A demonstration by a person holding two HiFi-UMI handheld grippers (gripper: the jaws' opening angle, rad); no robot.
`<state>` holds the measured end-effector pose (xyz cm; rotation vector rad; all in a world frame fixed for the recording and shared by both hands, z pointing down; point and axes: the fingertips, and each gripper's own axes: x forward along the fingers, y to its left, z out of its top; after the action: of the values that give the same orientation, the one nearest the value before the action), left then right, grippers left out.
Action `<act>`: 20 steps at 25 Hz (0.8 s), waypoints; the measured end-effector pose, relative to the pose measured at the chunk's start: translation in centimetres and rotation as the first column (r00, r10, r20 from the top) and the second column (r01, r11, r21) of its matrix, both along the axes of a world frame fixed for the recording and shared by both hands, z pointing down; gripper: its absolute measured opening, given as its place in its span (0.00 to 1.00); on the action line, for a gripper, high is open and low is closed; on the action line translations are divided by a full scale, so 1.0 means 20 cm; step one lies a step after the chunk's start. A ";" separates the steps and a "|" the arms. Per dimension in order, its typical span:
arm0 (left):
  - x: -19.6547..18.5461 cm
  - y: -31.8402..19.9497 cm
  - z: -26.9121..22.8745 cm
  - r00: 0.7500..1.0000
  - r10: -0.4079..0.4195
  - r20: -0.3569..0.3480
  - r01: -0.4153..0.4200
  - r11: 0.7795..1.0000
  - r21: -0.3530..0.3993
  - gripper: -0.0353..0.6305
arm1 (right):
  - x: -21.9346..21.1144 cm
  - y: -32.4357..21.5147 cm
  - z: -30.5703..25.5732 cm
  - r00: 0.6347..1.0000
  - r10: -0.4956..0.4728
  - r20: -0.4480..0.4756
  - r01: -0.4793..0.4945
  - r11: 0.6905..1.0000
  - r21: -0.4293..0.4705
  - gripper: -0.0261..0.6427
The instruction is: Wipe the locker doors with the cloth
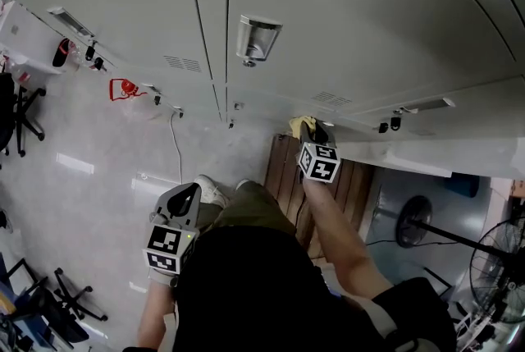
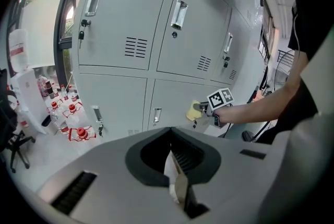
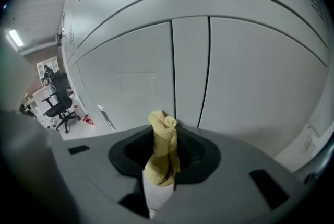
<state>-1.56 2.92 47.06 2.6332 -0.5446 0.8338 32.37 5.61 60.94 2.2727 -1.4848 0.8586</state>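
The grey locker doors [image 1: 344,30] fill the head view's top. My right gripper [image 1: 312,131] is shut on a yellow cloth [image 1: 300,125] and holds it low against a bottom door. In the right gripper view the cloth [image 3: 163,147] sticks out from between the jaws of that gripper [image 3: 160,171], close to the seam between two doors [image 3: 130,77]. My left gripper [image 1: 185,196] hangs back near the person's leg, shut with nothing in it. The left gripper view has its jaws [image 2: 176,186] together, and farther off the cloth [image 2: 194,111] in the right gripper [image 2: 204,110].
A wooden slatted bench [image 1: 328,186] stands under the right arm. A fan [image 1: 414,221] is on the floor at right. Office chairs [image 1: 25,116] stand at left. Red-capped bottles [image 2: 78,131] sit on the floor by the lockers. A handle [image 1: 256,38] juts from one door.
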 end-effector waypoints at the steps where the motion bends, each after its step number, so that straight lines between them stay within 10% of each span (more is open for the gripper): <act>1: -0.02 -0.01 0.00 1.000 0.005 0.004 -0.005 1.000 -0.003 0.06 | 0.00 0.00 0.02 1.000 0.007 0.000 -0.007 1.000 -0.009 0.22; 20: -0.38 -0.29 0.04 1.000 -0.005 0.021 0.005 1.000 0.013 0.06 | -0.37 -0.36 0.16 0.999 -0.014 0.045 0.016 1.000 -0.027 0.22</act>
<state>-9.23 -2.95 47.83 2.6368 -0.5636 0.8599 25.01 -1.52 64.12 2.2342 -1.4980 0.9253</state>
